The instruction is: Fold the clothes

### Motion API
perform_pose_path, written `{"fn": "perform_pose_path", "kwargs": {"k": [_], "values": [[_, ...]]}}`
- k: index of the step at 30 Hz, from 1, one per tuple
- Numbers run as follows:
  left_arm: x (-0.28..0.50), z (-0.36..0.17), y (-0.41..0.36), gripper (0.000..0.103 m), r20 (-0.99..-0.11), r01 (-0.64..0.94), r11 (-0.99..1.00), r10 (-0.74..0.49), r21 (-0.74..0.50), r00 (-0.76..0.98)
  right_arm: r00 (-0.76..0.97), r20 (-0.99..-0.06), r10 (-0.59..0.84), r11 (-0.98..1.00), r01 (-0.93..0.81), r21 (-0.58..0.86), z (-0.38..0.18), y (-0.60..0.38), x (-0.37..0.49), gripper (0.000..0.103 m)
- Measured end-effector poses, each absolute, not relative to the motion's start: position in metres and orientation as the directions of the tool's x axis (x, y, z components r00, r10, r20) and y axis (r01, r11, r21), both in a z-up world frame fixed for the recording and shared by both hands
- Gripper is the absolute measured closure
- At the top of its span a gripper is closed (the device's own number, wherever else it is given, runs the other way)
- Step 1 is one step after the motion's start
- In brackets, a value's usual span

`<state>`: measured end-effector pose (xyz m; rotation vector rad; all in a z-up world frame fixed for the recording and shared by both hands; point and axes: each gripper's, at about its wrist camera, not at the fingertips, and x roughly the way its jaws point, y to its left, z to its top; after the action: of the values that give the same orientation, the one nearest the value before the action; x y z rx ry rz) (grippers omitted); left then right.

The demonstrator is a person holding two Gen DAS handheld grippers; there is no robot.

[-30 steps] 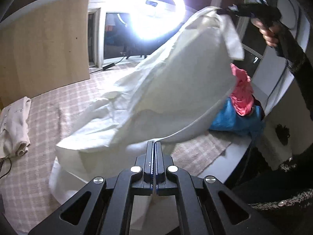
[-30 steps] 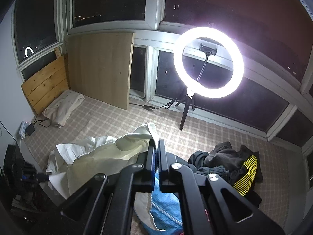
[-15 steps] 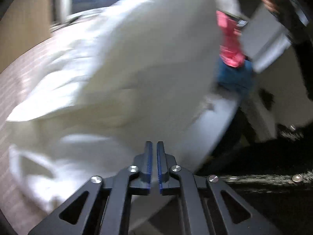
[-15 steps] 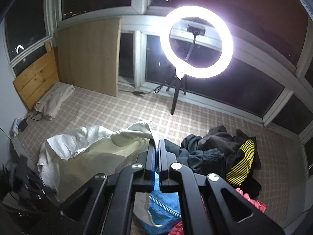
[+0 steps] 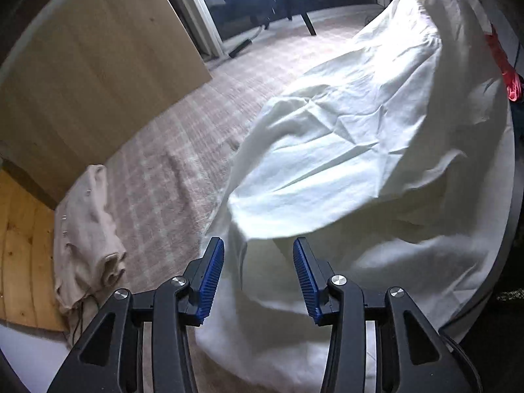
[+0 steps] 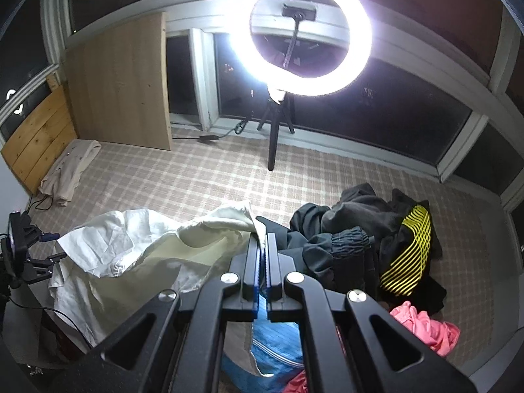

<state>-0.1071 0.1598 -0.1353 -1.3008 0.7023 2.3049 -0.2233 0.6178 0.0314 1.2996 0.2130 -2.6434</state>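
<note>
A large white garment (image 5: pixel 360 150) billows over the checked surface in the left wrist view, stretched up toward the upper right. My left gripper (image 5: pixel 258 275) is open, its blue pads (image 5: pixel 213 278) on either side of a low fold of the cloth, gripping nothing. In the right wrist view my right gripper (image 6: pixel 262 255) is shut on a corner of the white garment (image 6: pixel 137 255), which hangs down to the left. The left gripper (image 6: pixel 39 262) shows at that view's left edge, beside the cloth.
A beige folded garment (image 5: pixel 85 239) lies at the left by wooden boards (image 6: pixel 36 150). A pile of dark clothes (image 6: pixel 360 239), a pink item (image 6: pixel 425 327) and a blue item (image 6: pixel 278 350) lie right. A ring light (image 6: pixel 301 32) on a tripod stands at the back.
My left gripper has opened and let go of the white garment, and has swung down and left. My right gripper still holds its corner, raised slightly.
</note>
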Motion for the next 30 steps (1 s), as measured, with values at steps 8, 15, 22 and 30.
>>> {"fn": "perform_pose_path", "kwargs": {"k": [8, 15, 22, 30], "values": [[-0.131, -0.142, 0.157, 0.094, -0.896, -0.568, -0.818, 0.184, 0.088, -0.405, -0.571, -0.816, -0.095, -0.979, 0.203, -0.028, 0.012, 0.629, -0.229, 0.101], [-0.138, -0.115, 0.145, 0.103, -0.871, -0.534, -0.839, 0.184, 0.102, -0.456, -0.538, -0.840, -0.074, -0.982, 0.186, -0.033, -0.013, 0.636, -0.245, 0.101], [-0.104, -0.043, 0.126, 0.103, -0.789, -0.503, -0.862, 0.272, 0.054, -0.551, -0.514, -0.858, -0.019, -0.987, 0.144, -0.064, -0.038, 0.651, -0.257, 0.101], [-0.021, -0.048, 0.132, 0.103, -0.811, -0.545, -0.838, 0.342, -0.035, -0.474, -0.541, -0.839, -0.060, -0.997, 0.070, 0.026, -0.036, 0.693, -0.239, 0.101]]}}
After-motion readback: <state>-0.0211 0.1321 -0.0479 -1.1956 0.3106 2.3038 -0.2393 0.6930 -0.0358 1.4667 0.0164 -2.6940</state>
